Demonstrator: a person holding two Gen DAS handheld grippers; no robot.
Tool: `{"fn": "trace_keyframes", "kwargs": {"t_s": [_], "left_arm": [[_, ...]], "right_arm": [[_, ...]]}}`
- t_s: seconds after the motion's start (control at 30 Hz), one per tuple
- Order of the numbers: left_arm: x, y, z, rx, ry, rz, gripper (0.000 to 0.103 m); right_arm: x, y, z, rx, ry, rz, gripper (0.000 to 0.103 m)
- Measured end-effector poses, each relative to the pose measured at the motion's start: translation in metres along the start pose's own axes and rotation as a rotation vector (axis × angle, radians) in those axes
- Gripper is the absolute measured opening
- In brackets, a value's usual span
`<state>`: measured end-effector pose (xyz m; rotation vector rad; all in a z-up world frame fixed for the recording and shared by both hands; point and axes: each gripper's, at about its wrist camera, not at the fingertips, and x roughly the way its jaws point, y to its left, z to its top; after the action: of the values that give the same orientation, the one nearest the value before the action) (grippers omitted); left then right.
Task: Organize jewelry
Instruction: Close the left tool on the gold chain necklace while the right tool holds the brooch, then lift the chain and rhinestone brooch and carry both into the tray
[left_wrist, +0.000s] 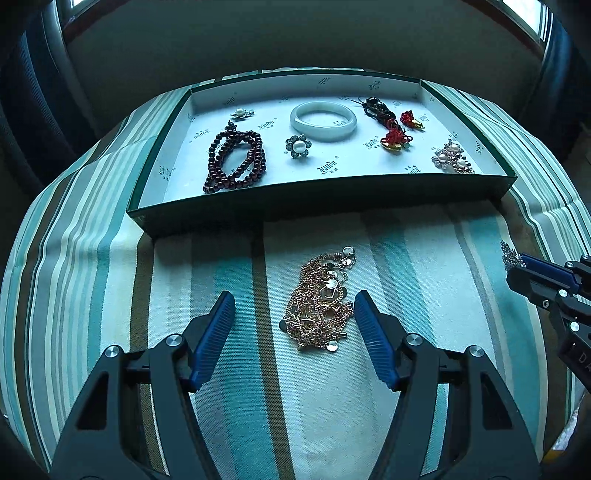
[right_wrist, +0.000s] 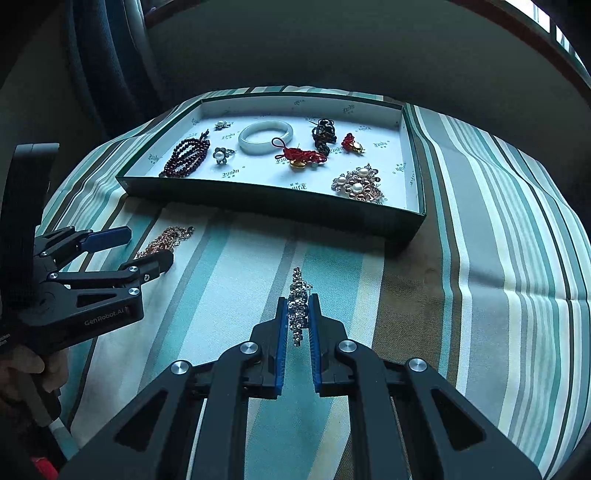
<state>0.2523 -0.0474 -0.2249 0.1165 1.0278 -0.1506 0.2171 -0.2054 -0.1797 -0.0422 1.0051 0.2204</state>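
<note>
My right gripper (right_wrist: 298, 314) is clenched on a rhinestone brooch (right_wrist: 299, 306) above the striped cloth (right_wrist: 480, 295). My left gripper (left_wrist: 294, 301) hangs released around the gold chain tangle (left_wrist: 321, 299), before the tray (left_wrist: 321, 197).

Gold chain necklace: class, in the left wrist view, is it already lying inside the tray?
No: the gold chain necklace lies heaped on the striped cloth, in front of the tray, between the left gripper's open jaws.
</note>
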Motion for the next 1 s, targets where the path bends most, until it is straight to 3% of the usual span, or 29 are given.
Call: {"fn": "trace_keyframes", "kwargs": {"t_s": [0.33, 0.5, 0.53, 0.6, 1.0], "left_arm": [[-0.004, -0.008, -0.001, 0.043, -0.013, -0.063, 0.021], [-0.005, -0.008, -0.002, 0.043, -0.019, -0.065, 0.019], [-0.006, -0.008, -0.002, 0.043, -0.024, -0.066, 0.012], [-0.008, -0.007, -0.001, 0.041, -0.031, -0.064, 0.009], [-0.020, -0.005, 0.001, 0.044, -0.067, -0.060, 0.006]], "right_arm": [[0.001, 0.003, 0.000, 0.000, 0.003, 0.005, 0.011], [0.002, 0.003, -0.001, 0.001, 0.002, 0.008, 0.011], [0.002, 0.003, -0.001, 0.000, 0.001, 0.008, 0.011], [0.002, 0.003, -0.001, 0.002, -0.001, 0.010, 0.011], [-0.003, 0.002, -0.001, 0.006, -0.020, 0.019, 0.011]]}}
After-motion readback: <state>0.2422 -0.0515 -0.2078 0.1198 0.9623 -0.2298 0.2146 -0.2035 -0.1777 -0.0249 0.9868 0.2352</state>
